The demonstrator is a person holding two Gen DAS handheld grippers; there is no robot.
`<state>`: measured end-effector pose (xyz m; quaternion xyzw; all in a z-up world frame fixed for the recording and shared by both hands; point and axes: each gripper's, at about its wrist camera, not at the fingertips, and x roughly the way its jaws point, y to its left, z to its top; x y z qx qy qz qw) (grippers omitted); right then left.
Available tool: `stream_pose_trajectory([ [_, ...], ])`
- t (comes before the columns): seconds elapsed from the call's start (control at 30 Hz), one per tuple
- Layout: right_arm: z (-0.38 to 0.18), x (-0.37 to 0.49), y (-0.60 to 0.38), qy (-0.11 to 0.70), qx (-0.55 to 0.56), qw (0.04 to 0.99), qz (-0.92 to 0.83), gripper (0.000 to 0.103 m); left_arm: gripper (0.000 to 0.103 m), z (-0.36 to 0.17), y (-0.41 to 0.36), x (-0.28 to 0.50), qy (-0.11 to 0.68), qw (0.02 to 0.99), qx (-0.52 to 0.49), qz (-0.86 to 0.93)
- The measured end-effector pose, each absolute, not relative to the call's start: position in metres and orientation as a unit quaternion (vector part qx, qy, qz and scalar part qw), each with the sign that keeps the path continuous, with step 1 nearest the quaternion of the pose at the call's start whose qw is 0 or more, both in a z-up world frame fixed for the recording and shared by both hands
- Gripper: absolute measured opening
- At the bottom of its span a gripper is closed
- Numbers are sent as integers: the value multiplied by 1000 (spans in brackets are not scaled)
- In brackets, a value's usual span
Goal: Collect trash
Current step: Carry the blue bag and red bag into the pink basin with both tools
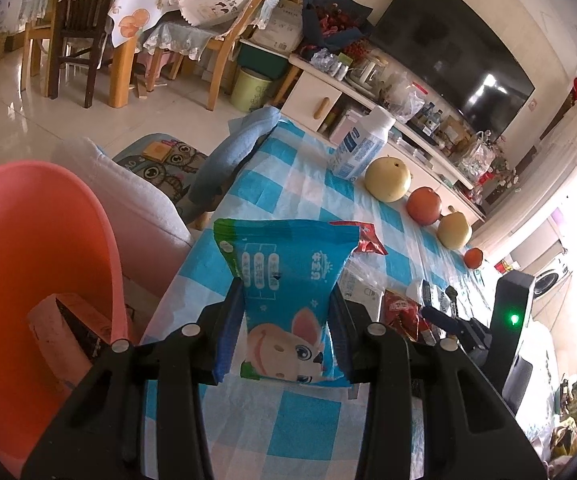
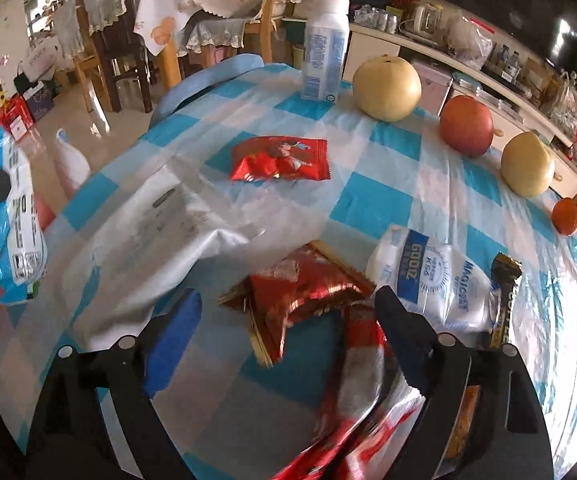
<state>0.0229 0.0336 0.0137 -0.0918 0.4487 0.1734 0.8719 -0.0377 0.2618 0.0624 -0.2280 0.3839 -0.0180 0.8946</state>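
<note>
My left gripper (image 1: 286,292) is shut on a blue snack packet (image 1: 288,256) with a cartoon rabbit, held above the checked tablecloth (image 1: 300,184). Just to its left is a salmon-pink bin (image 1: 28,240) with a brown box (image 1: 64,332) inside. My right gripper (image 2: 288,296) is open wide, low over a crumpled red foil wrapper (image 2: 308,280) that lies between its fingertips. A blurred red-and-white wrapper (image 2: 360,380) lies by the right finger. Also on the table are a flat red packet (image 2: 280,159), a clear plastic bag (image 2: 160,232), a white printed bag (image 2: 436,276) and a black-gold sachet (image 2: 502,300).
Along the far side of the table stand a white milk bottle (image 2: 326,48), a large pear (image 2: 386,88), an apple (image 2: 466,126), a smaller pear (image 2: 526,168) and a tangerine (image 2: 566,216). A blue towel (image 1: 240,148) hangs over the far left corner. Chairs and a TV cabinet stand beyond.
</note>
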Motion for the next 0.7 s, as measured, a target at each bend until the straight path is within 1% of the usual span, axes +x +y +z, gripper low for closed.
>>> stream_pose_trajectory([
  [0.03, 13, 24, 33, 447, -91, 872, 178, 87, 41, 62, 261, -37, 384, 894, -228, -20],
  [0.07, 13, 24, 33, 445, -93, 873, 179, 85, 41, 63, 260, -37, 385, 894, -228, -23],
  [0.1, 12, 22, 32, 442, -98, 873, 180, 79, 41, 62, 259, -37, 385, 894, -227, -25],
  [0.13, 12, 21, 32, 440, -104, 875, 176, 66, 41, 62, 258, -37, 385, 894, -226, -27],
  [0.17, 11, 19, 33, 437, -108, 876, 174, 59, 41, 62, 257, -36, 385, 894, -226, -30],
  [0.2, 11, 17, 32, 433, -112, 878, 172, 55, 41, 62, 257, -36, 385, 894, -227, -32],
  [0.27, 13, 14, 29, 426, -112, 882, 166, 39, 41, 62, 255, -36, 383, 893, -231, -39],
  [0.43, 16, 8, 21, 419, -99, 887, 165, 32, 41, 66, 250, -38, 375, 896, -230, -57],
  [0.7, 37, -9, 14, 392, -85, 901, 166, 29, 41, 73, 250, -43, 354, 901, -239, -75],
])
